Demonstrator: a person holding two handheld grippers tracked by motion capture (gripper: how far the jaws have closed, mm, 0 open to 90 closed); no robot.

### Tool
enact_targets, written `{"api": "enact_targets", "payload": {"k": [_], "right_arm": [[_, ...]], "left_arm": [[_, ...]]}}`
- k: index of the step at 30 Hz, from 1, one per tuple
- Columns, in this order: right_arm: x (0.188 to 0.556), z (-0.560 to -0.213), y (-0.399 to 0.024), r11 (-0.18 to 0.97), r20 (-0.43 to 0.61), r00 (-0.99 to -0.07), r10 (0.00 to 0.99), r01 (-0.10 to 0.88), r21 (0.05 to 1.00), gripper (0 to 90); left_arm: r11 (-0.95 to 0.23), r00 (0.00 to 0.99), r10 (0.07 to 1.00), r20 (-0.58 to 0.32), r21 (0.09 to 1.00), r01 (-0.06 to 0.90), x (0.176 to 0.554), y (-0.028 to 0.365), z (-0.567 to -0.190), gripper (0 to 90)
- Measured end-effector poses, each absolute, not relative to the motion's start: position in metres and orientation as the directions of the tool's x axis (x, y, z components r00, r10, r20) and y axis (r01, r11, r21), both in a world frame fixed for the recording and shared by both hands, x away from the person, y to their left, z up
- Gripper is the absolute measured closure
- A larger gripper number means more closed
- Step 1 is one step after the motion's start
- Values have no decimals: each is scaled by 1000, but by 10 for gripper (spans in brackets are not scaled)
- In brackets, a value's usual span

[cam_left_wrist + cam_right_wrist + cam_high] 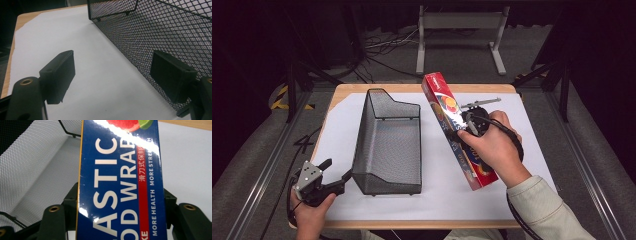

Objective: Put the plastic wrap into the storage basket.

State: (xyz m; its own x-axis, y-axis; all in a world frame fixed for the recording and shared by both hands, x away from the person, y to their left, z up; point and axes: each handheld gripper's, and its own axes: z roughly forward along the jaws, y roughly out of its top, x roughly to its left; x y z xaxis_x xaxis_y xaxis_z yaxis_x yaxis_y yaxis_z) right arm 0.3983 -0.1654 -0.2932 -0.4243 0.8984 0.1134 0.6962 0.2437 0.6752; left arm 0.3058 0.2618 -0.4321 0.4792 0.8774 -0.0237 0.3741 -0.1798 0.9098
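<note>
White paper covers the desk, where the right gripper, jaws clamped on the plastic wrap box, holds its long axis running from near edge to far edge, while the left gripper waits jaws apart at the mesh basket.

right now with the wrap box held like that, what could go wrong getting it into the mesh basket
1. The plastic wrap box is long and the right gripper clamps it near mid-length, so either end could swing and clip the mesh basket rim.
2. Its glossy faces could slip between the fingers if the box tilts.
3. The left gripper sits open at the basket's near corner, one of its fingers against the mesh; a knock from the box might shift the basket.
</note>
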Motion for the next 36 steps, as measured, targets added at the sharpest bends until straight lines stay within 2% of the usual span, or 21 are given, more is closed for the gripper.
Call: {"api": "enact_targets", "payload": {"k": [16, 36], "right_arm": [[401, -290, -126, 279, 97, -459, 883, 680, 678, 394], [408, -290, -74, 300, 143, -500, 854, 698, 650, 394]], "left_arm": [[-180, 478, 878, -23, 909, 375, 305, 263, -432, 211], [-186, 467, 884, -11, 909, 373, 298, 264, -432, 212]]}}
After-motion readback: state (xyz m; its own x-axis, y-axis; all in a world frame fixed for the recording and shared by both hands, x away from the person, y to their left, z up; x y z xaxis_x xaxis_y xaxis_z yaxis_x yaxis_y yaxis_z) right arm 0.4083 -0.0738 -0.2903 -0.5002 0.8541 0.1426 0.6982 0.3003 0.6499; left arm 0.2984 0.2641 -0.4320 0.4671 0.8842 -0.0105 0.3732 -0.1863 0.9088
